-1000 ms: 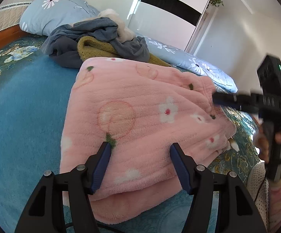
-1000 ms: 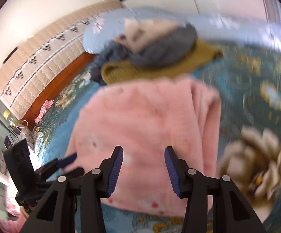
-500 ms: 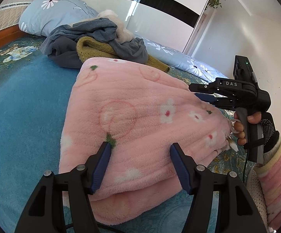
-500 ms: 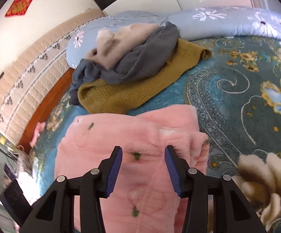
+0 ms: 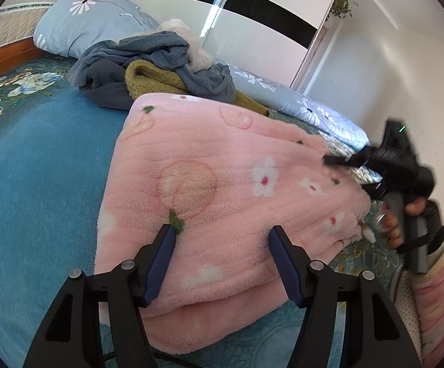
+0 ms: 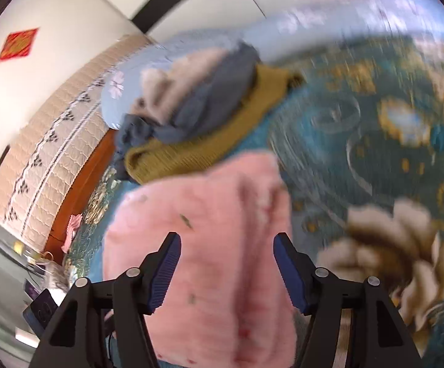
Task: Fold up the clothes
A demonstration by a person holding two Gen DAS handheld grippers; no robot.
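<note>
In the left wrist view, a pink fleece garment (image 5: pixel 222 190) with white flowers is seen lying folded on the blue bedspread (image 5: pixel 38 184), its near folded edge toward the camera. The left gripper (image 5: pixel 222 239) is held above the garment's near part with its jaws fairly wide apart; the blue pads (image 5: pixel 160 260) are seen over the fleece, and nothing is gripped between them. Behind the garment a pile is seen: a grey garment (image 5: pixel 148 61) lying over a mustard knit (image 5: pixel 154 79), with something pale and fluffy on top, and light-blue pillows (image 5: pixel 81 21) against the headboard. At the right edge the right gripper (image 5: pixel 347 174) is shown blurred, held in a hand (image 5: pixel 405 217) with a pink sleeve (image 5: pixel 439 303), its fingers reaching just over the garment's right edge; whether the fleece is touched cannot be told. In the right wrist view, which is blurred by motion, the pink garment (image 6: pixel 209 245) is seen beneath and between the fingers of the right gripper (image 6: pixel 226 242). Its jaws are opening and stand fairly wide; the pads (image 6: pixel 166 273) are not seen pressing on the fleece. Beyond it the mustard knit (image 6: pixel 209 150) and grey garment (image 6: pixel 209 104) are seen, and to the right the floral bedspread (image 6: pixel 375 141). A quilted headboard (image 6: pixel 53 159) is seen at the left, with a red square (image 6: pixel 18 44) on the wall above.
</note>
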